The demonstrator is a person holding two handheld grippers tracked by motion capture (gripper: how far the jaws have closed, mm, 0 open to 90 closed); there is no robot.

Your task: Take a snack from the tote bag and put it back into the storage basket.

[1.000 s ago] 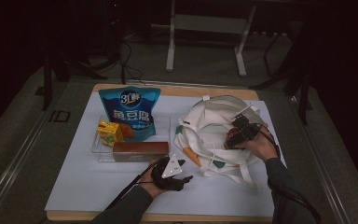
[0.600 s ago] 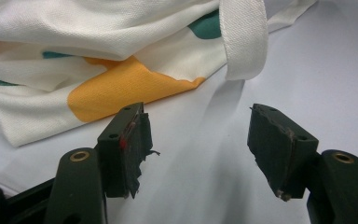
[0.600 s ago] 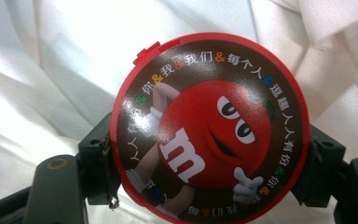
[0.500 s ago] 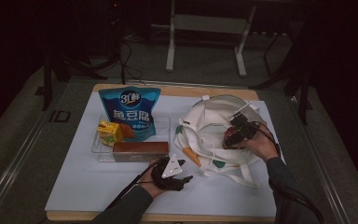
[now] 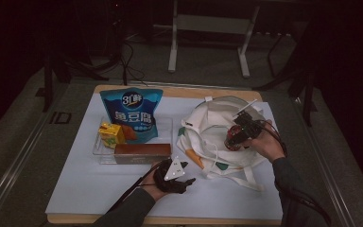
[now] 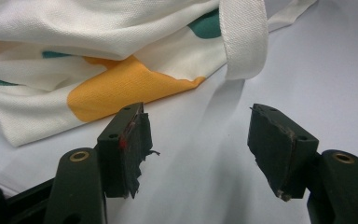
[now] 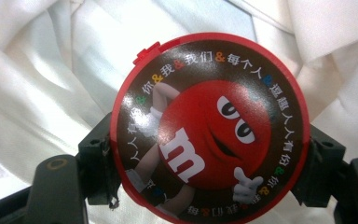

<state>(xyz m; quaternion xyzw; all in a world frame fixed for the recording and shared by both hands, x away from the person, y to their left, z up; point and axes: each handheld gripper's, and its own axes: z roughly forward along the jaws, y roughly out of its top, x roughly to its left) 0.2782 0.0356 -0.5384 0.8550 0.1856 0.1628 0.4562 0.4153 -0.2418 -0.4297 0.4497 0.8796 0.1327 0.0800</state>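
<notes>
A round candy tub (image 7: 209, 130) with a red lid and a cartoon red candy face sits between the jaws of my right gripper (image 7: 209, 161), which is shut on its sides. In the high view the tub (image 5: 231, 140) hangs in my right gripper (image 5: 237, 134) over the open white tote bag (image 5: 205, 135) at the table's right. My left gripper (image 5: 189, 179) rests low on the white sheet by the bag's near left corner. Its jaws stand open with nothing between them (image 6: 198, 140), facing the bag's orange patch (image 6: 121, 88) and a white strap (image 6: 242, 37).
A clear tray (image 5: 100, 153) left of the bag holds a blue snack pouch (image 5: 132, 113), a yellow carton (image 5: 112, 134) and a long brown box (image 5: 142, 152). The white sheet (image 5: 90, 194) covers the wooden table. Dark floor, cables and a metal stand lie beyond the far edge.
My right gripper has risen a little with the candy tub, over the bag. The left gripper has stayed where it was.
</notes>
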